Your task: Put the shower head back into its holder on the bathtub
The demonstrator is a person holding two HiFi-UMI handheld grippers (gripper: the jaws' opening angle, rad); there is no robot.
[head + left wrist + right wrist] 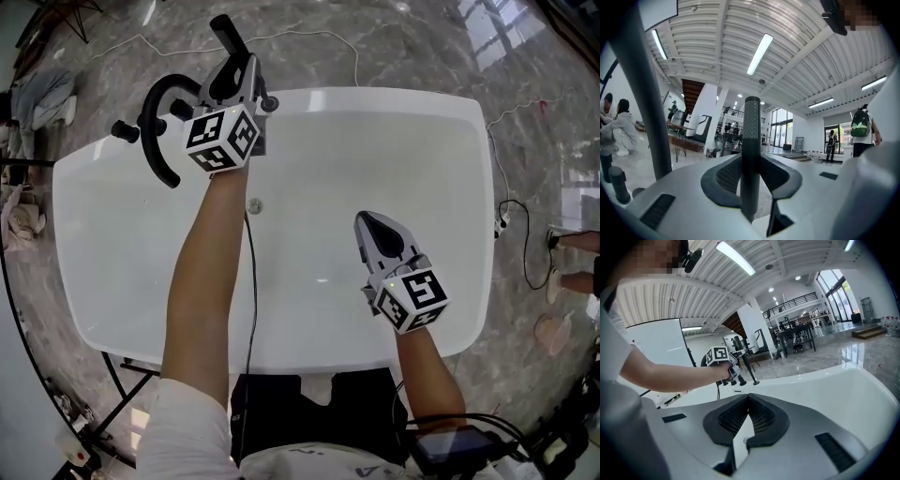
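White bathtub (103, 234) sits on glossy grey marble floor (394, 52), ribbed ceiling (705, 42) overhead.

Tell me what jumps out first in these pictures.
A big white bathtub fills the head view. At its far left rim, beside the curved black faucet, the left gripper is clamped on the dark shower head handle. The right gripper hangs shut and empty above the bathtub's right half.
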